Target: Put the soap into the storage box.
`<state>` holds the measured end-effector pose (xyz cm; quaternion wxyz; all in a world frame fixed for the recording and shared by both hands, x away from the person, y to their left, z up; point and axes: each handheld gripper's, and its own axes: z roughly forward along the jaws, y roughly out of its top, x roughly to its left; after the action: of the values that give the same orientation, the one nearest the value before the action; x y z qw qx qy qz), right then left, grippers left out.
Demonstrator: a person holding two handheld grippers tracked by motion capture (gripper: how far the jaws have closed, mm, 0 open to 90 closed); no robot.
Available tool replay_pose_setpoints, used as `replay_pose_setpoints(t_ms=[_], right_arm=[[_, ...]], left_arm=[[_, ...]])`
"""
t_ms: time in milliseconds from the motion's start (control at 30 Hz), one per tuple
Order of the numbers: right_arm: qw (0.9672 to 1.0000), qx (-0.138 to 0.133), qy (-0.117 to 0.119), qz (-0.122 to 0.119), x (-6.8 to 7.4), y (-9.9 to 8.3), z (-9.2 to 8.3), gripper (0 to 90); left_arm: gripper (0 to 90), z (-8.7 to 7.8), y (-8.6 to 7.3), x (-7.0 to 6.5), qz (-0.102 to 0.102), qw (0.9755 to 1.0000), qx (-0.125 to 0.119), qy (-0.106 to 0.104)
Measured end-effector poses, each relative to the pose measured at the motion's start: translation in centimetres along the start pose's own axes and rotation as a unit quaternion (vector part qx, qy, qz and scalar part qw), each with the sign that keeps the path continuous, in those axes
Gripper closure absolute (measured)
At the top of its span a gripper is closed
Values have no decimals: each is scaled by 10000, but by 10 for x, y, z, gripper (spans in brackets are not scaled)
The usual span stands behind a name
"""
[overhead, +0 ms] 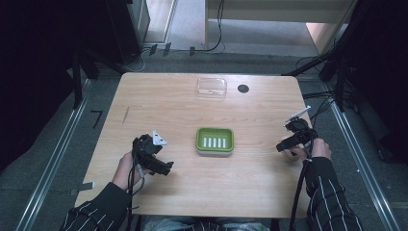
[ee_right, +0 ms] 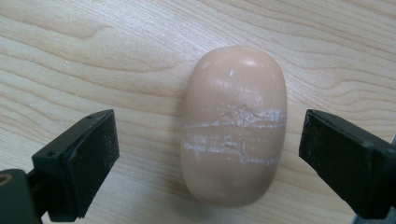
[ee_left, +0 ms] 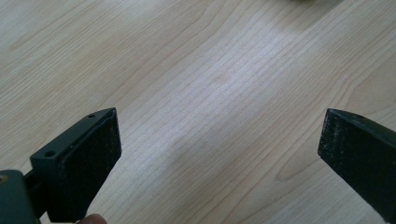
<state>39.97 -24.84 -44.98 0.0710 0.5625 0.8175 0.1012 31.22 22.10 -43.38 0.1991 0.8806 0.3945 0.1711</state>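
A peach oval soap bar [ee_right: 232, 126] with white scuff lines lies on the wooden table, between the wide-apart jaws of my right gripper [ee_right: 208, 140]; the pads stand off both of its sides. In the high view my right gripper [overhead: 287, 144] is near the table's right edge, held by a hand, and covers the soap. A green soap dish [overhead: 214, 132] with white slots sits at the table's middle, with nothing in it. My left gripper [overhead: 163, 168] is at the left front, its jaws [ee_left: 219, 144] open over bare wood.
A clear plastic box [overhead: 211, 87] stands at the back of the table [overhead: 159, 106], with a small black disc [overhead: 243, 88] to its right. Cables and dark stands ring the table on the floor.
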Motion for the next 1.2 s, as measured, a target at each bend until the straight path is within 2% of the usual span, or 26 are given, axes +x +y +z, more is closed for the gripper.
replay_pose_setpoints(t_ms=[167, 267, 567, 1200], right_arm=[[10000, 6, 16, 5, -1, 3, 2, 63], [10000, 20, 69, -18, -3, 4, 3, 119], [9999, 107, 71, 99, -8, 4, 8, 186], [9995, 276, -37, 111, -14, 0, 18, 318]], left_arm=[[1, 0, 0, -1, -5, 10000, 1, 12], [1, 0, 0, 0, -2, 10000, 4, 10], [1, 0, 0, -1, -6, 10000, -8, 8], [1, 0, 0, -1, -4, 10000, -5, 0]])
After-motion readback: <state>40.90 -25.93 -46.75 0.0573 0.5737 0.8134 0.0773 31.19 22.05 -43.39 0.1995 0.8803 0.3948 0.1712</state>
